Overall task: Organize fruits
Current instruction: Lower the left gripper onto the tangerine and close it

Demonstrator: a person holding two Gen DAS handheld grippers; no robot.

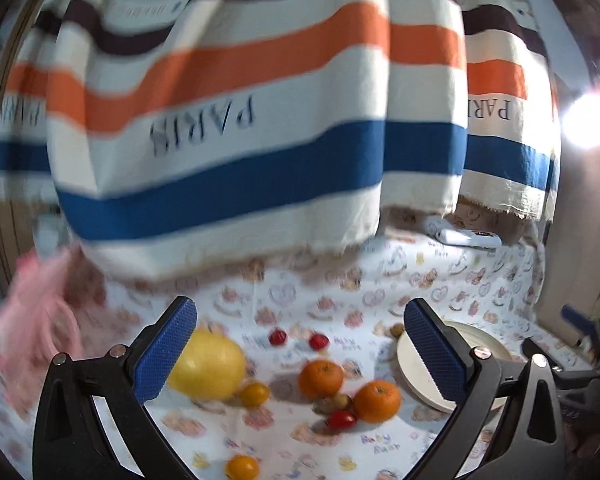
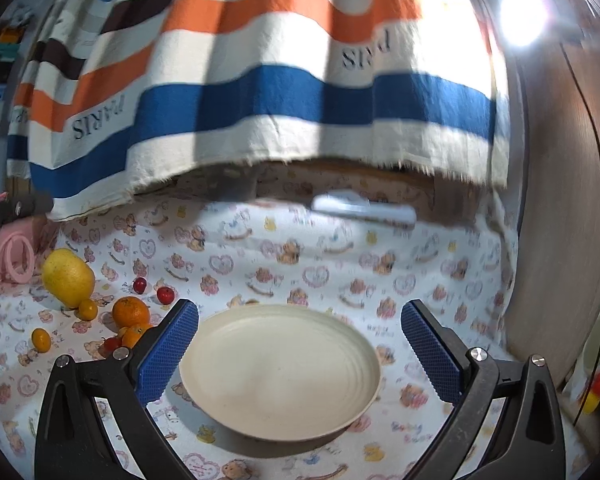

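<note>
Loose fruit lies on a printed cloth. In the left wrist view a large yellow pomelo [image 1: 208,366] sits by the left finger, with two oranges [image 1: 321,379] [image 1: 378,401], small red fruits [image 1: 278,337] [image 1: 342,420] and small yellow-orange fruits [image 1: 255,394] [image 1: 242,467] around. My left gripper [image 1: 300,354] is open above them, holding nothing. In the right wrist view a cream plate [image 2: 280,372] lies bare between the fingers of my open right gripper [image 2: 300,354]. The pomelo [image 2: 68,277] and an orange [image 2: 131,311] lie to its left.
A striped "PARIS" curtain [image 1: 240,120] hangs behind the table. A white remote-like object [image 2: 364,210] lies at the back. A pink ring and pink cloth [image 2: 17,262] sit at the far left. A wooden panel [image 2: 560,220] stands on the right, beside a bright lamp [image 2: 522,16].
</note>
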